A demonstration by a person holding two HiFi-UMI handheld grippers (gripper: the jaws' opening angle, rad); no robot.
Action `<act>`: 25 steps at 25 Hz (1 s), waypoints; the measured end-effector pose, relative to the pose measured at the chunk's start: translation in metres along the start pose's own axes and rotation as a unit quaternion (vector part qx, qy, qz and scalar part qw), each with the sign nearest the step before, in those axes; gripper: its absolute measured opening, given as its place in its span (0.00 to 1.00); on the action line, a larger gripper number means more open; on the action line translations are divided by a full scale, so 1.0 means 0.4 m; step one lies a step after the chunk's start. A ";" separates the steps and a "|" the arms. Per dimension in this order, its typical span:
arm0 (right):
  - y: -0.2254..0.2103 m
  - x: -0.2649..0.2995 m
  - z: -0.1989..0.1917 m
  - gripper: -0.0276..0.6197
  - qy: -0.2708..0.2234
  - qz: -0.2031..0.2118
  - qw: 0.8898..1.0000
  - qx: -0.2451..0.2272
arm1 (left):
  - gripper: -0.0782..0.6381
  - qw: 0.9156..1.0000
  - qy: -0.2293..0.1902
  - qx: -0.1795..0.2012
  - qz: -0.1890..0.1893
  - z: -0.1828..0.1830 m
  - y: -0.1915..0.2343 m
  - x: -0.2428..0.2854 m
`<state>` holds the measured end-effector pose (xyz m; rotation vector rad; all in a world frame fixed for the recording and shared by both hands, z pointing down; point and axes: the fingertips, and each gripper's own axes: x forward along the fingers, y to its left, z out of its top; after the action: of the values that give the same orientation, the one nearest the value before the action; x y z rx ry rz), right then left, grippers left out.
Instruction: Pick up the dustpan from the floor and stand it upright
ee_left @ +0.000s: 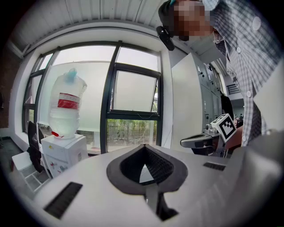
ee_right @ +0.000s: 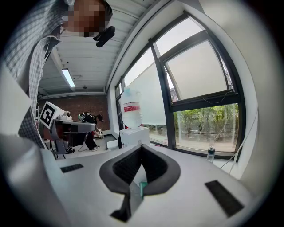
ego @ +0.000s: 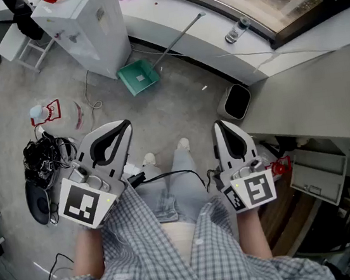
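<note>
- My left gripper [ego: 124, 127] is closed, its jaw tips meeting with nothing between them. My right gripper [ego: 220, 126] is closed and empty too.
- Both sit close in front of the person's body, one either side of the legs, pointing forward and slightly down.
- The green dustpan [ego: 139, 78] is on the floor [ego: 178, 113], well ahead of both grippers and touching neither. It is a little nearer the left gripper's line than the right's.
- Its pan is just beside the foot of the white water dispenser [ego: 93, 25]. Its long handle [ego: 177, 38] slants off to the right toward the window ledge [ego: 214, 51]; I cannot tell whether the far end rests there.
- Bare floor runs from the shoes [ego: 183, 145] up to the pan, which gives me a straight lane in.
- On the left side, a tangle of black cables [ego: 44, 156] lies near the left gripper.
- On the right side, a white bin [ego: 236, 101] with a dark opening stands at the foot of the ledge, just ahead of the right gripper, and a pale tabletop [ego: 310, 96] edges in beside it.
- A bottle [ego: 237, 30] stands on the ledge, beyond the end of the handle.
</note>
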<state>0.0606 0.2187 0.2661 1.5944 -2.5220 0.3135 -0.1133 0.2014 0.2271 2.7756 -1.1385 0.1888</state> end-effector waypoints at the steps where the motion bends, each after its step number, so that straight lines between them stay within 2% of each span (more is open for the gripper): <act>1: 0.011 0.001 0.001 0.05 -0.001 -0.001 1.000 -0.001 | 0.12 1.000 0.000 0.003 -0.001 -0.002 0.006 -0.010; 6: 0.059 0.007 0.010 0.05 -0.006 -0.008 1.000 -0.005 | 0.12 1.000 0.002 0.011 -0.008 -0.008 0.029 -0.052; 11: 0.092 0.018 0.018 0.05 -0.010 -0.016 1.000 -0.009 | 0.12 1.000 -0.016 0.009 -0.022 0.005 0.047 -0.066; 15: 0.099 0.024 0.017 0.05 -0.009 -0.022 1.000 0.005 | 0.12 0.999 -0.017 0.011 -0.028 0.006 0.056 -0.067; 19: 0.079 0.031 0.029 0.05 -0.011 -0.027 0.999 0.015 | 0.12 0.999 -0.017 0.013 -0.028 0.013 0.058 -0.051; 22: 0.043 0.033 0.043 0.05 -0.016 -0.033 0.999 0.019 | 0.12 0.999 -0.034 0.016 -0.028 0.039 0.050 -0.020; 25: 0.002 0.037 0.055 0.05 -0.015 -0.032 0.999 0.009 | 0.12 0.999 -0.024 0.015 -0.019 0.040 0.041 0.010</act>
<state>0.0533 0.2005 0.2482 1.6945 -2.4921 0.3077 -0.1209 0.1842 0.2134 2.8411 -1.1010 0.1382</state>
